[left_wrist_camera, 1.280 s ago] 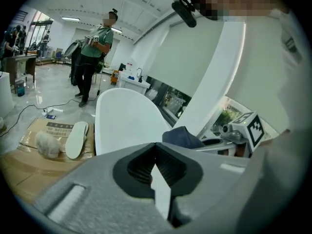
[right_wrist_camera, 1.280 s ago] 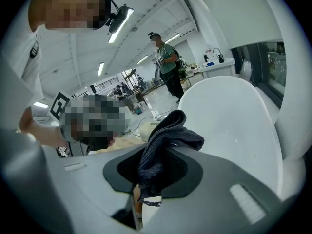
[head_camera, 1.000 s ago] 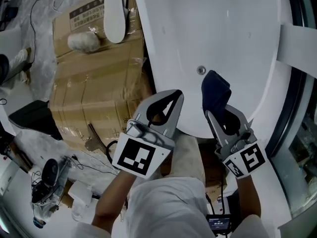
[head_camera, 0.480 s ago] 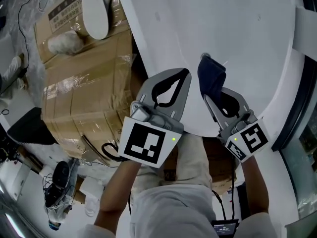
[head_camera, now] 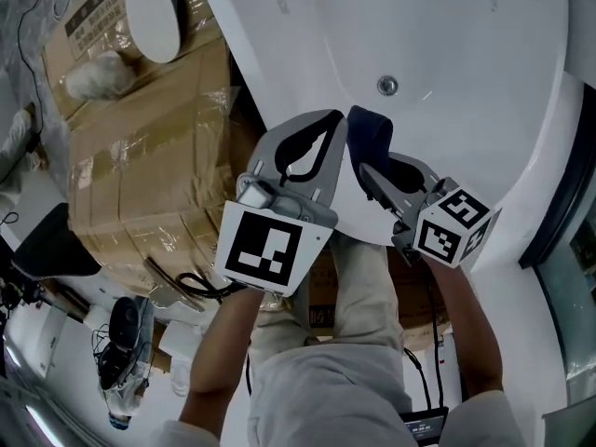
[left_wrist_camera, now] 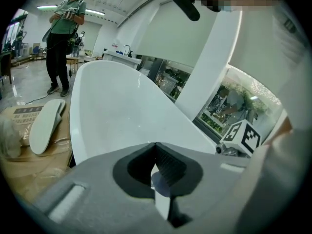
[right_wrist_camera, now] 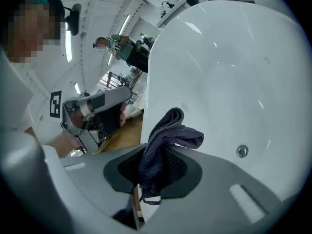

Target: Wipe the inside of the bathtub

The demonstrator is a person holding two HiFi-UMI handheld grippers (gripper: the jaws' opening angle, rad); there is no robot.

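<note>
The right gripper (right_wrist_camera: 155, 155) has its jaws pressed together on a dark blue cloth (right_wrist_camera: 168, 130). The cloth is pinched deep between the jaws, and its loose fold bunches up and flops over just past the tips. Straight ahead of these jaws lies the white bathtub (right_wrist_camera: 234, 67), its smooth inner wall curving away. The round metal drain (right_wrist_camera: 242, 151) sits ahead and to the right of the cloth, apart from it. From the head view the cloth is over the near end of the tub, on the near side of the drain. Whether it touches the surface cannot be told.

The left gripper (left_wrist_camera: 156, 150) is closed as well, its tips meeting with nothing between them. It sits just to the left of the right gripper, the two almost side by side at the tub's near rim. Ahead of its jaws the tub stretches away lengthwise.

To the left of the left gripper, beside the tub, cardboard (head_camera: 140, 156) wrapped in clear tape covers the floor. On it, farther ahead and to the left, lies a white oval lid (head_camera: 154, 12), with a bundle in clear plastic (head_camera: 93, 74) just beside it. Well beyond these, a person in a green top (left_wrist_camera: 66, 28) stands on the open floor. Behind the left gripper and off to its left, cables and small gear (head_camera: 116, 333) lie on the floor.
</note>
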